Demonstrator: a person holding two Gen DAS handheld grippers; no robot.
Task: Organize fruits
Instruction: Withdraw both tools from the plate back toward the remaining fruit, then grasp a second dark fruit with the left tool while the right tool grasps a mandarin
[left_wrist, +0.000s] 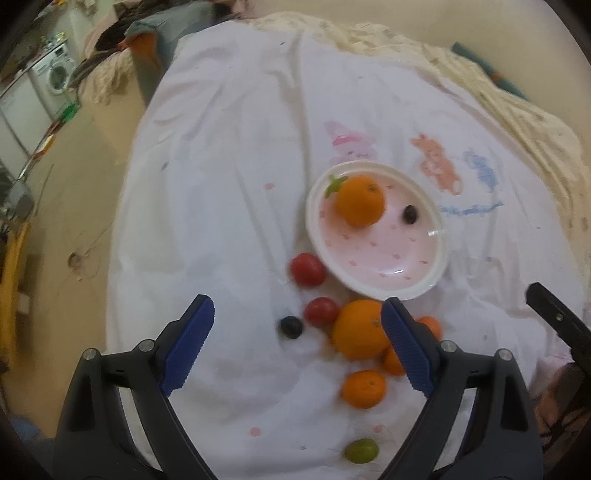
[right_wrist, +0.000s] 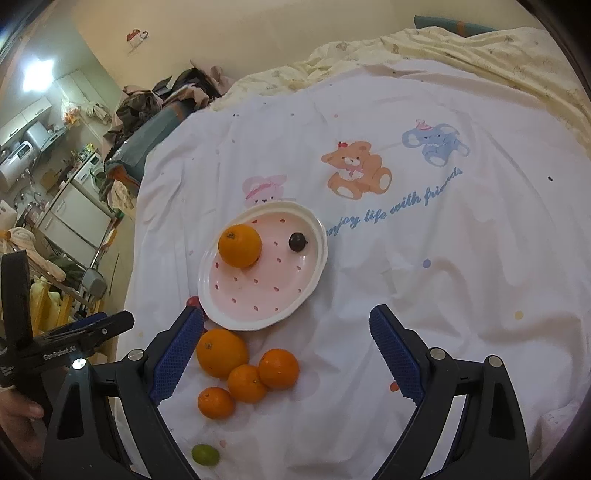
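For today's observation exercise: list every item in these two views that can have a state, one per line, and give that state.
Pink oval dish with white rim: upright, partly filled.
Large orange in dish: placed.
Dark grape in dish: placed.
Big orange on white sheet: loose.
Three small mandarins: loose, clustered.
Two red tomatoes: loose beside dish.
Dark grape on sheet: loose.
Green grape: loose.
Left claw: open, empty.
Right claw: open, empty.

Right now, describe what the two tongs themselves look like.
Both match. The left tongs and right tongs each have two black plastic arms curving inward, tipped with blue ribbed pads. Round silver pins sit at the finger joints. In the right view, the left tool's black body carries small white lettering, too small to read surely. No cables or sleeves show.
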